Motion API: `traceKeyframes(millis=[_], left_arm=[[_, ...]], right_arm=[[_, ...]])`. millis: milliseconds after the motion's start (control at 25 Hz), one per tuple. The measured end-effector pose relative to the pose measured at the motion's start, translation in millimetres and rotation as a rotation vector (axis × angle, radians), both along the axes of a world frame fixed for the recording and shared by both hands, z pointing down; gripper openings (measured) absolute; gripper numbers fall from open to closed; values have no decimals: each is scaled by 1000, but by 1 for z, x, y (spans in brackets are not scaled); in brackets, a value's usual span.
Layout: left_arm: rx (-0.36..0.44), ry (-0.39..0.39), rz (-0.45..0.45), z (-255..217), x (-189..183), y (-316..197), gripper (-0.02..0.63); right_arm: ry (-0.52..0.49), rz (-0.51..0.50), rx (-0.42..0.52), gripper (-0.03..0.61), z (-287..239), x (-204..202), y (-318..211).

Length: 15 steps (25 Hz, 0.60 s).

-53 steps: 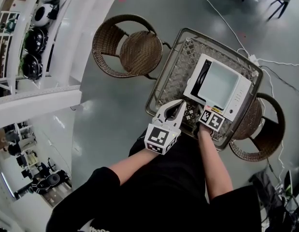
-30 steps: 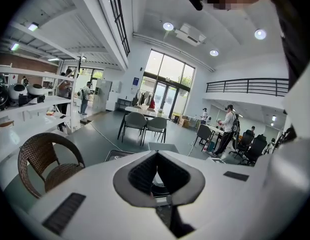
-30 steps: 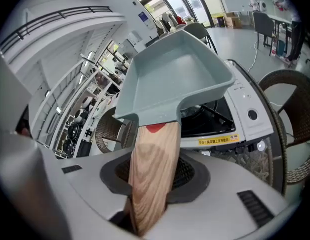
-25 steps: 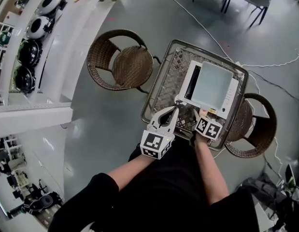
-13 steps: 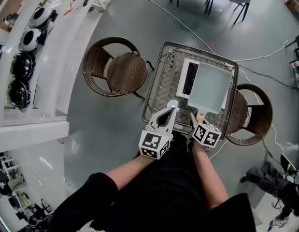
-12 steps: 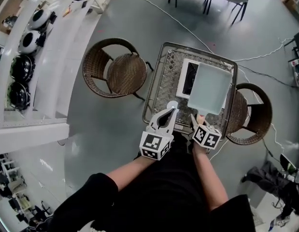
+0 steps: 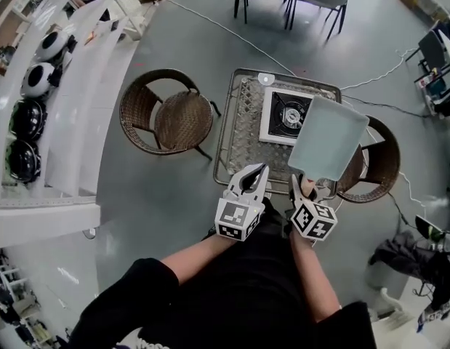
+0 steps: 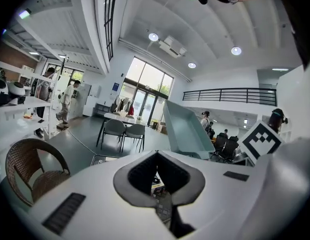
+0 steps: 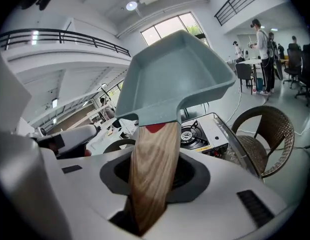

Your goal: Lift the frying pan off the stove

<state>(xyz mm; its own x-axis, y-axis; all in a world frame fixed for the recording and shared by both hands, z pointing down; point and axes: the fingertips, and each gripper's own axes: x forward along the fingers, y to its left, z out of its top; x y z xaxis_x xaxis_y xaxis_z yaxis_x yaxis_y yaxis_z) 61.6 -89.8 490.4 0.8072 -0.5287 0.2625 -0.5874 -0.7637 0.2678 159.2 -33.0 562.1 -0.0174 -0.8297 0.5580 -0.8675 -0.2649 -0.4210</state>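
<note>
A pale teal square frying pan (image 7: 328, 138) hangs in the air, to the right of the white single-burner stove (image 7: 284, 115) and clear of it. The stove's black burner is uncovered. My right gripper (image 7: 303, 186) is shut on the pan's wooden handle (image 9: 152, 169), and the pan (image 9: 175, 79) tilts up above the stove (image 9: 200, 134). My left gripper (image 7: 258, 170) hovers at the table's near edge, shut and empty, left of the handle. In the left gripper view, the pan (image 8: 187, 131) stands to the right of the shut left gripper (image 8: 157, 154).
The stove sits on a metal-framed lattice table (image 7: 235, 122). One wicker chair (image 7: 170, 111) stands to its left and another (image 7: 374, 162) to its right, partly under the pan. Cables (image 7: 232, 27) run over the grey floor. White shelving (image 7: 57, 86) lines the left side.
The pan has risen off the stove and swung right, baring the burner. Both grippers have drawn back toward the table's near edge.
</note>
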Motion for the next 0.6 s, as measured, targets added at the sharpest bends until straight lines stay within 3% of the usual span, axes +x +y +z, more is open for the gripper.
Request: traceKeyframes(millis=[200,600], left_arm=[[26,3,27,-10,-8,17,11],[108,-6,76,-30,-14,40,11]], right_arm=[[103,24,47,132,-25,-7,31],[199,93,118,132,-69,-11,66]])
